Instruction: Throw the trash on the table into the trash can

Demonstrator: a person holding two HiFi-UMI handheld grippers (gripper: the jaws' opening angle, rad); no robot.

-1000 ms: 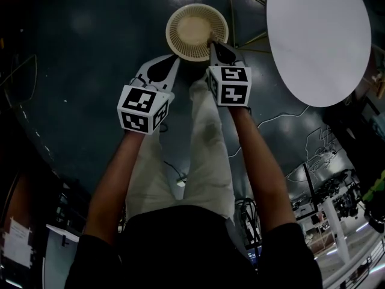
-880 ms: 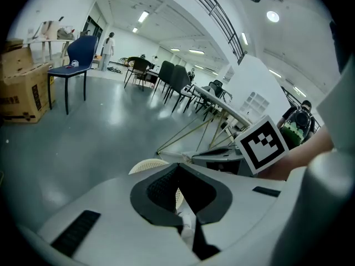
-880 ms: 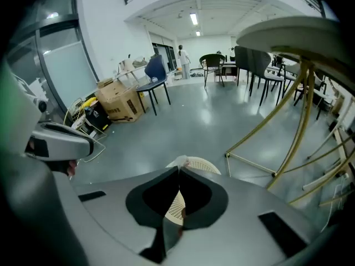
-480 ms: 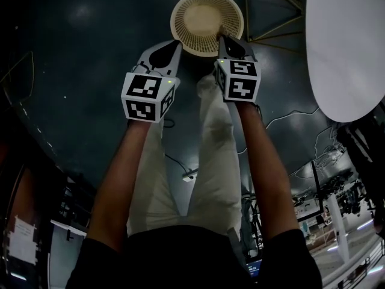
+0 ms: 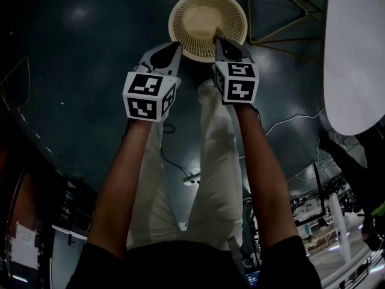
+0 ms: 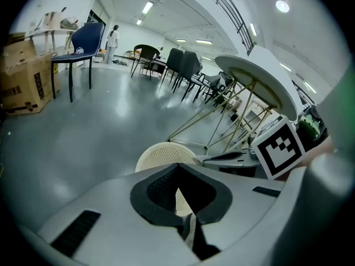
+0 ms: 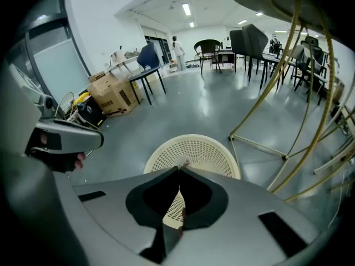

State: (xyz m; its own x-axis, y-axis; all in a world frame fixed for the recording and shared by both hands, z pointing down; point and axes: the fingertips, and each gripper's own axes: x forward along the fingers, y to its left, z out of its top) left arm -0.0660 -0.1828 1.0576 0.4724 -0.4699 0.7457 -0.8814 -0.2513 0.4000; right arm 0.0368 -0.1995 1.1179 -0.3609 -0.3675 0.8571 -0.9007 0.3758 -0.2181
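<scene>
A cream perforated trash can stands on the dark floor straight ahead of me. My right gripper hangs over the can's near rim with its jaws closed. A small pale scrap shows pinched at the tips of the right gripper, with the trash can right below. My left gripper is just left of it at the can's near-left edge, its jaws together and nothing seen in them. In the left gripper view the left gripper points at the trash can.
A round white table on thin brass legs stands at the right, next to the can. The person's legs are below the grippers. Chairs, cardboard boxes and a distant person stand farther out on the grey floor.
Both grippers have closed in on the trash can's near rim and stay side by side. The table has slid toward the right edge of the head view.
</scene>
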